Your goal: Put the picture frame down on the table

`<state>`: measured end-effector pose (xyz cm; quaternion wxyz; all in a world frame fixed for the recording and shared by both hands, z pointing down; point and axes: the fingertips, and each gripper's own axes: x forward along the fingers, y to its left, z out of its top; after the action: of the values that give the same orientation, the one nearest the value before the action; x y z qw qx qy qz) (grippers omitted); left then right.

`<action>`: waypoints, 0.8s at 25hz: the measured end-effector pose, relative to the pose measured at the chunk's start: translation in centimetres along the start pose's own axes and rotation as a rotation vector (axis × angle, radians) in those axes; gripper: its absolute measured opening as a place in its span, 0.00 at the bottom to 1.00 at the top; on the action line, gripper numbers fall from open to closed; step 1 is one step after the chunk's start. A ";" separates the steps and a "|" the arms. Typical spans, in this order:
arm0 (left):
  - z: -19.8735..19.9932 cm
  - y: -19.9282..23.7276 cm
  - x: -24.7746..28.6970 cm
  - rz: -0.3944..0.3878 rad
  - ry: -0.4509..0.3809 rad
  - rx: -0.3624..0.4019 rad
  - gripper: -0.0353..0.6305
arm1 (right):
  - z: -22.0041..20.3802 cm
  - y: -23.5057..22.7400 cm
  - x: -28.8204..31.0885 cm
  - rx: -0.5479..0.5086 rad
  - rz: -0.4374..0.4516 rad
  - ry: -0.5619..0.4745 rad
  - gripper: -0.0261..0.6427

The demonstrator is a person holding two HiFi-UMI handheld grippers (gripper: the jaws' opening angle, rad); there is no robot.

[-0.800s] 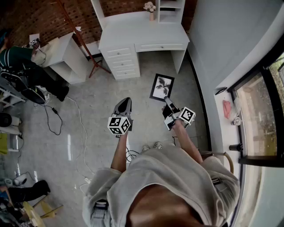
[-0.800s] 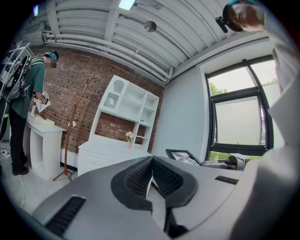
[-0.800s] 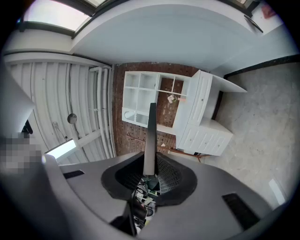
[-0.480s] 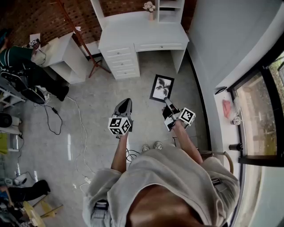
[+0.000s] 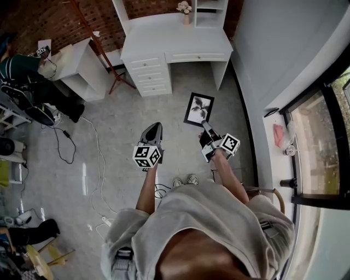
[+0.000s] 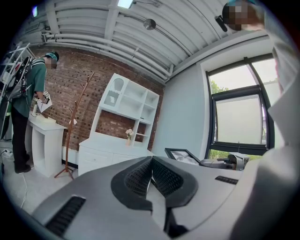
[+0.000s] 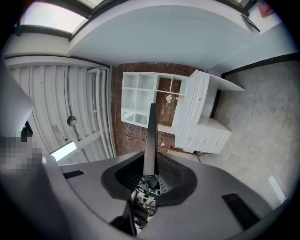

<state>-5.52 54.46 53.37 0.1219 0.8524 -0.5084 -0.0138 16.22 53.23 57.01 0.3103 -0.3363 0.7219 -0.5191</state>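
Note:
A black-rimmed picture frame (image 5: 199, 108) with a black-and-white plant print hangs in the air above the grey floor, in front of the white desk (image 5: 175, 41). My right gripper (image 5: 205, 126) is shut on its near edge. In the right gripper view the frame (image 7: 151, 133) stands edge-on as a thin dark bar between the pads (image 7: 166, 176). My left gripper (image 5: 153, 125) hovers level to the frame's left, shut with nothing in it; its jaws (image 6: 151, 160) meet at the tip. From the left gripper view the frame (image 6: 180, 154) shows at the right.
A white shelf unit tops the desk (image 6: 110, 152), with a small flower vase (image 5: 185, 9) on it. A wooden coat stand (image 5: 101, 52) and a white side table (image 5: 82, 68) stand at the left, beside a person (image 5: 19, 68). Cables (image 5: 65, 147) lie on the floor. A window (image 5: 322, 131) lines the right wall.
The person at the far left has shifted slightly. Both grippers and the frame hold about the same place.

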 end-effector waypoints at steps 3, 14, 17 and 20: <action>-0.4 -0.7 0.3 0.005 0.005 0.000 0.08 | 0.2 -0.4 -0.5 0.003 0.003 0.015 0.17; -3.3 -2.6 0.7 0.041 0.030 -0.006 0.08 | 0.9 -3.1 -2.4 0.027 -0.009 0.058 0.17; -3.4 -2.7 1.5 0.045 0.027 -0.008 0.08 | 1.5 -3.6 -2.3 0.019 -0.011 0.061 0.17; -3.2 -2.7 2.4 0.044 0.023 -0.002 0.08 | 2.2 -3.7 -1.8 0.022 0.001 0.059 0.17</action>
<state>-1.57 54.21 56.08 0.1290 0.8408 -0.5257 -0.0020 19.58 52.63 60.12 0.2926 -0.3171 0.7252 -0.5366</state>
